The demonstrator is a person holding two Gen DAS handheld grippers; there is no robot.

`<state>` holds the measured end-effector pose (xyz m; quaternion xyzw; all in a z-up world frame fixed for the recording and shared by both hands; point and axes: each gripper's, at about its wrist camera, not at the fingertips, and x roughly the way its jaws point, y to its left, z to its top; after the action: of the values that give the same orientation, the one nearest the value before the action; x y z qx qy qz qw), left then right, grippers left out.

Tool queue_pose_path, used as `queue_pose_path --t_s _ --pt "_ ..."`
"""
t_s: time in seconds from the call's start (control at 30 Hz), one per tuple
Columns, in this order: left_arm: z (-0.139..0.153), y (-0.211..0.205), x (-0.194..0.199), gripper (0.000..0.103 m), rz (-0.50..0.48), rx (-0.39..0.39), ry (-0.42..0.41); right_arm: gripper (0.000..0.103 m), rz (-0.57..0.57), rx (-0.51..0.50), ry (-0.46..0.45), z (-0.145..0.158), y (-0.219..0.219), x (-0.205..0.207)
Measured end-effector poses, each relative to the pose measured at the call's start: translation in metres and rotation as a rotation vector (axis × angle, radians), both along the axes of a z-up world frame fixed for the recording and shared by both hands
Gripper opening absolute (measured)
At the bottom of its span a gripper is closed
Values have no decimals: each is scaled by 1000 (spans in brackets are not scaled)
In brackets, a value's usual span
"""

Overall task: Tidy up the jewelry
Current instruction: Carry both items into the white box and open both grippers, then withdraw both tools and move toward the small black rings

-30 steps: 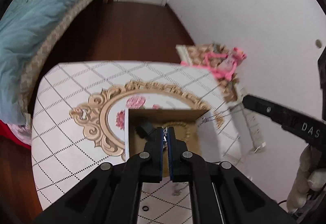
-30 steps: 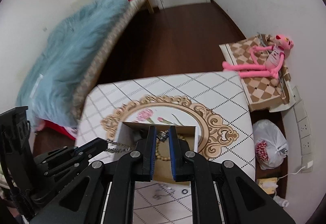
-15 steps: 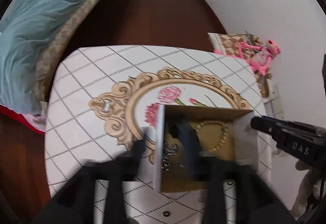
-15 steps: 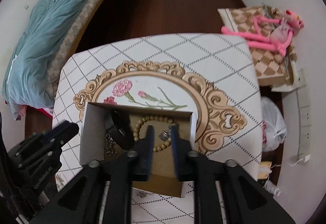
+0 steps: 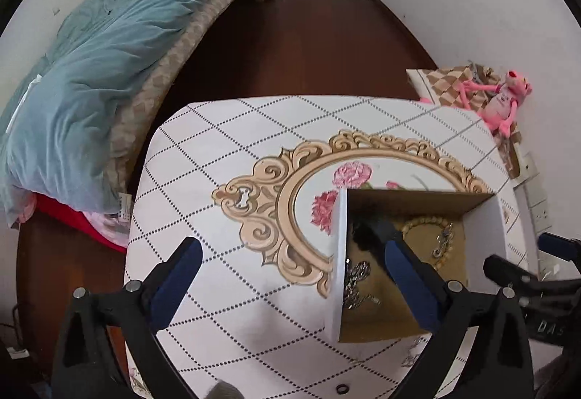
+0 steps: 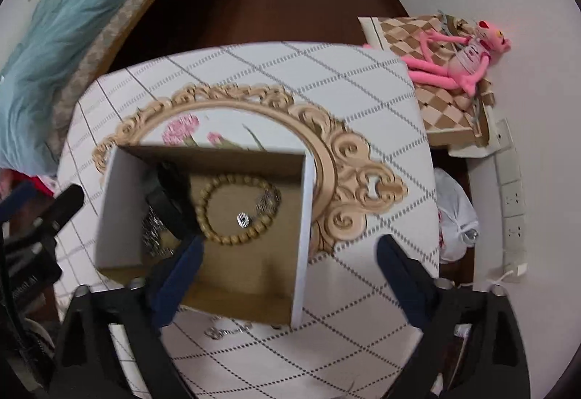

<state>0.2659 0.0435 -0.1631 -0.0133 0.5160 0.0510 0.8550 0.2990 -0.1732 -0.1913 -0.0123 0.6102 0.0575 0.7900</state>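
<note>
- Left wrist view: I see my left gripper (image 5: 290,255) with its jaws opening wide and nothing between the pads; one blue-padded finger hangs over the bare tabletop, the other over the box interior.
- Same view: the cardboard box (image 5: 339,253) stands open-topped on the patterned table (image 5: 232,152), over the gilt-frame print. I see only its left part clearly: a silver chain (image 5: 356,281) heaped by the near left wall, a dark object behind the finger, and part of the bead bracelet (image 5: 425,221).
- Same view only: a small black ring (image 5: 342,389) lies on the table outside the box, at the near edge. The right gripper's black body enters from the right margin.
- Right wrist view: my right gripper (image 6: 288,259) has its jaws opening, nothing gripped; its left finger is over the box (image 6: 305,217), its right finger over the table (image 6: 363,79).
- This view alone shows the whole box floor: the bead bracelet (image 6: 236,208) lies flat as a complete loop, with a small silver piece (image 6: 242,219) inside it; the image is motion-blurred.
- This view alone shows a loose silver item (image 6: 227,330) on the table just in front of the box, and a white plastic bag (image 6: 455,217) on the floor beyond the table.
- Both views show the pink plush toy (image 6: 461,57) by the wall.
</note>
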Motion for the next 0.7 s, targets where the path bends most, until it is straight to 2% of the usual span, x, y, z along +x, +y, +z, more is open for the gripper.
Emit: queue_pose_path --t_s 0.2,0.4,0.7 --pt "-8 -5 -14 103 -6 18 21 102 -27 -20 -9 -12 -3 -17" --pt "-3 -11 -27 103 -8 20 16 102 -46 -3 -25 -7 -6 -29" --pt "31 -14 -61 103 3 54 -54 102 -43 -15 -135 32 -6 -61"
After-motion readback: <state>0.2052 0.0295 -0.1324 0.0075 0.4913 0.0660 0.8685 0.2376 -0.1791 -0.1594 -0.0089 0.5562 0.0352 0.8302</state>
